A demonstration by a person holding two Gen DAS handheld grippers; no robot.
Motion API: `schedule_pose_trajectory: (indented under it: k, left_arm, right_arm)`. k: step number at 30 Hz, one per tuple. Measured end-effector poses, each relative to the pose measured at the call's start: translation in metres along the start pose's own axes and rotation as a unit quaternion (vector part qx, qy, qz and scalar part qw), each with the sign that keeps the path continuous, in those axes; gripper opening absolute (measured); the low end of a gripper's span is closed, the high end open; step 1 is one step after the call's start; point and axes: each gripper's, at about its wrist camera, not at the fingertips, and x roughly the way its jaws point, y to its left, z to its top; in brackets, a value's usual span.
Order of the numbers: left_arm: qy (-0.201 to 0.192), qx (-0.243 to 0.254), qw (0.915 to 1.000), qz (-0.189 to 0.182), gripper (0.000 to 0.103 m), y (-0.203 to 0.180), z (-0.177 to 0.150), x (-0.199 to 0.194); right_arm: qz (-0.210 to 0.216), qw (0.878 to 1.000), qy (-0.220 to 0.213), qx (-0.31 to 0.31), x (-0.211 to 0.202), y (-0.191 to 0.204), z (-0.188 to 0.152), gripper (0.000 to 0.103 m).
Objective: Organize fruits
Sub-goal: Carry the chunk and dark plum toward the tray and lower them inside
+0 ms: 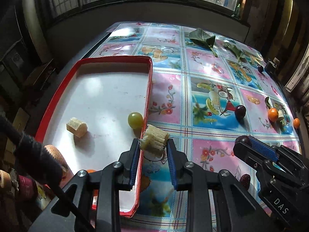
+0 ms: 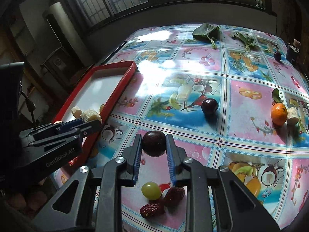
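Left gripper [image 1: 153,145], marked "GenRobot.AI", clamps a sugarcane piece [image 1: 154,140] over the red tray's rim [image 1: 147,96]. Right gripper [image 2: 154,144], marked "DAS", clamps a dark plum [image 2: 154,143] above the tablecloth [image 2: 251,145].

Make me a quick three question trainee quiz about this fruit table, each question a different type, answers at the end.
1. True or false: the left gripper holds a sugarcane piece between its fingers.
2. What does the right gripper hold? A) orange B) dark plum C) green grape
3. Fill in: inside the red tray, a green ____ lies against the right wall.

Key: 1 true. 2 B, the dark plum. 3 grape.
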Motion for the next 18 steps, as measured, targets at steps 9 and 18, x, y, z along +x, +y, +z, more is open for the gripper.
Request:
schedule_pose_trajectory:
  k: [9, 18]
  left_arm:
    - [-0.001, -0.022, 0.9995, 0.020, 0.027, 0.033, 0.007, 0.004]
    - [-0.003, -0.051, 0.9979, 0.040, 0.027, 0.068, 0.016, 0.007]
  right_arm:
    - [0.022, 0.999, 0.005, -0.023, 0.020, 0.032, 0.014, 0.026]
    - [0.045, 0.998, 0.008, -0.049, 0.040, 0.063, 0.034, 0.026]
